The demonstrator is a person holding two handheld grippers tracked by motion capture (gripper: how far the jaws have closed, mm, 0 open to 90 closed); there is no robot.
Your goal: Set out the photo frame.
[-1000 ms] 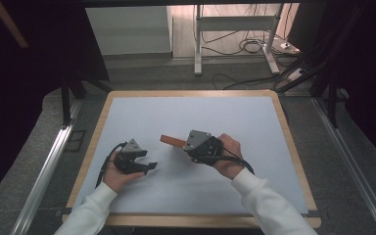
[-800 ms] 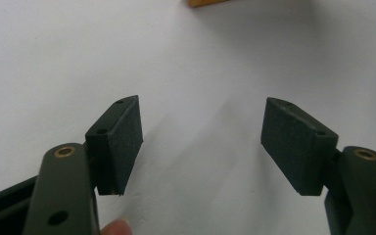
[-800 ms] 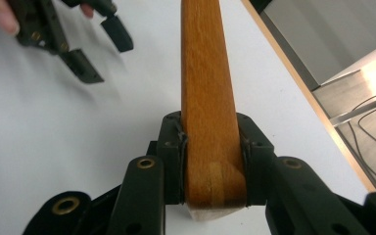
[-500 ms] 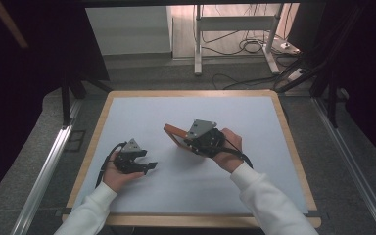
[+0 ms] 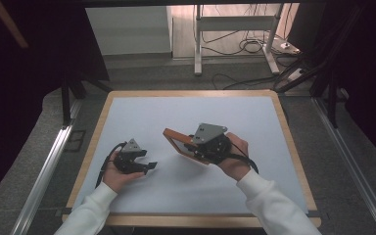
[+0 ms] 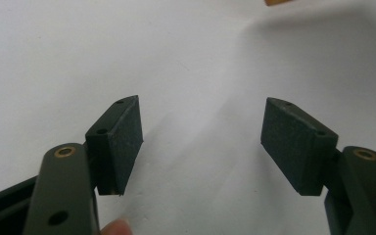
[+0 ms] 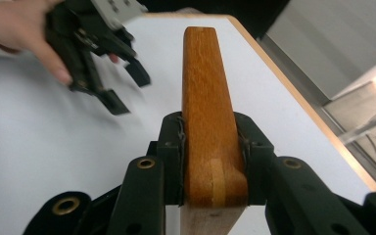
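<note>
Right gripper (image 5: pixel 192 147) clamps orange-brown rectangular wooden frame (image 5: pixel 176 143), tilted above white table mat (image 5: pixel 176 112); left gripper (image 5: pixel 149 167) spread, holding nothing, near left.

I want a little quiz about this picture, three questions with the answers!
1. True or false: the right tongs are clamped on the wooden frame.
2. Which tongs have nothing between their pads? A) left tongs B) right tongs
3. Fill in: the wooden frame is held tilted above the ___ table.

Key: 1 true; 2 A; 3 white.
</note>
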